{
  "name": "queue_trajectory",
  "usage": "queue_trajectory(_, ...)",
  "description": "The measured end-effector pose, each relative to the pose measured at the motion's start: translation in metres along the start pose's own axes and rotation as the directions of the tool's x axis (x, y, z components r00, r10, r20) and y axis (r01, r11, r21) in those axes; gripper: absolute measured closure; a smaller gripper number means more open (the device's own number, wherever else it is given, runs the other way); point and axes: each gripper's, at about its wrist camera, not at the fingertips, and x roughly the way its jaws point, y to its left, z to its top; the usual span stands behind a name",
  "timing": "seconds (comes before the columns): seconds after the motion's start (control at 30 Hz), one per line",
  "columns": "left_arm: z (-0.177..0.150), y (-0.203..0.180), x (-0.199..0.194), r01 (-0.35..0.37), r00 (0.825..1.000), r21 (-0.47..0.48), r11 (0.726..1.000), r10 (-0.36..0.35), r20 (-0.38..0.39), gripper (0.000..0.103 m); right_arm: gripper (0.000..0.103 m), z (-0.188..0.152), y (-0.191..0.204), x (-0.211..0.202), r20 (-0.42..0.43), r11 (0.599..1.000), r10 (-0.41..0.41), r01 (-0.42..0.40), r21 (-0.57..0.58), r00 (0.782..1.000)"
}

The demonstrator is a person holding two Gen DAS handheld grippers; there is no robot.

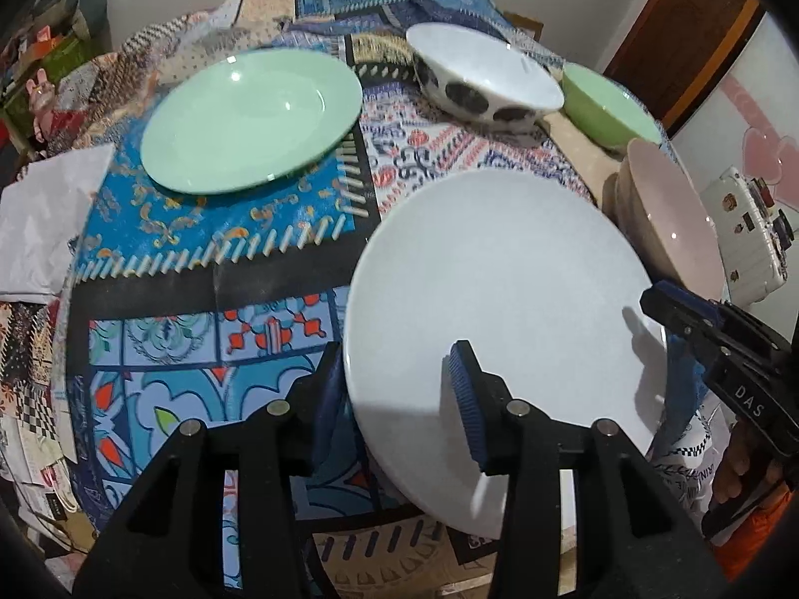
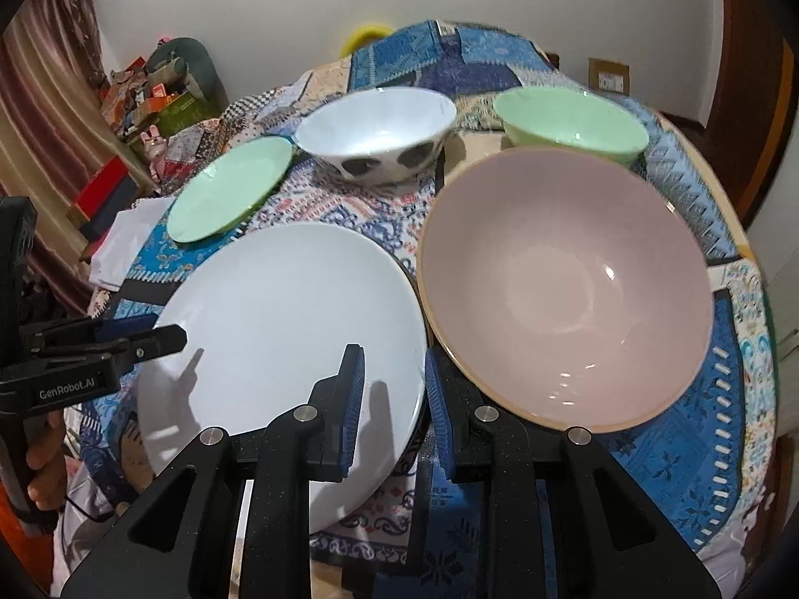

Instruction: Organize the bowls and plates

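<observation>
— What do I have around the round white plate (image 1: 504, 269)?

— Going left to right on the patchwork tablecloth (image 1: 209, 309): a mint-green plate (image 1: 252, 120) at the far left, a white bowl with black spots (image 1: 482, 72), a light green bowl (image 1: 606, 105) far right, and a wide pink bowl with a tan rim (image 2: 564, 279) just beside the white plate's right edge, crowding it.

— And my grippers?

— My left gripper (image 1: 399, 389) straddles the plate's near-left rim, one pad above, one below; I can't tell whether it pinches. My right gripper (image 2: 392, 409) is clenched on the plate's near-right rim, beside the pink bowl.

— Any writing?

— "GenRobot.AI" on the left tool, "DAS" on the right.
</observation>
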Motion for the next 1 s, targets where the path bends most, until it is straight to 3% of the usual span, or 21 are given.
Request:
queue_trajectory(0.4,0.003,0.016,-0.067,-0.021,0.985,-0.019,1.0,0.024,0.168,0.054,0.075,0.029,0.036,-0.024,0.077,0.997,0.038,-0.032,-0.073,0.996)
queue_trajectory(0.6,0.008,0.034,-0.091,-0.042,0.97,-0.04,0.998,0.05,0.237,0.049,0.058,0.045,0.063,-0.023,0.109,0.99,0.046,-0.03,-0.141,0.993)
queue_trajectory(0.67,0.011,0.043,-0.097,-0.052,0.966,-0.052,0.997,0.063,0.252,0.045,0.046,0.051,0.071,-0.021,0.112,0.987,0.063,-0.045,-0.157,0.992)
queue_trajectory(0.9,0.021,0.072,-0.106,-0.071,0.949,-0.096,0.993,0.097,0.3,0.041,0.039,0.072,0.094,-0.003,0.116,0.98,0.078,-0.055,-0.191,0.99)
queue_trajectory(1.0,0.027,0.085,-0.105,-0.09,0.943,-0.106,0.99,0.119,0.312,0.039,0.028,0.08,0.103,0.01,0.115,0.978,0.06,-0.035,-0.208,0.992)
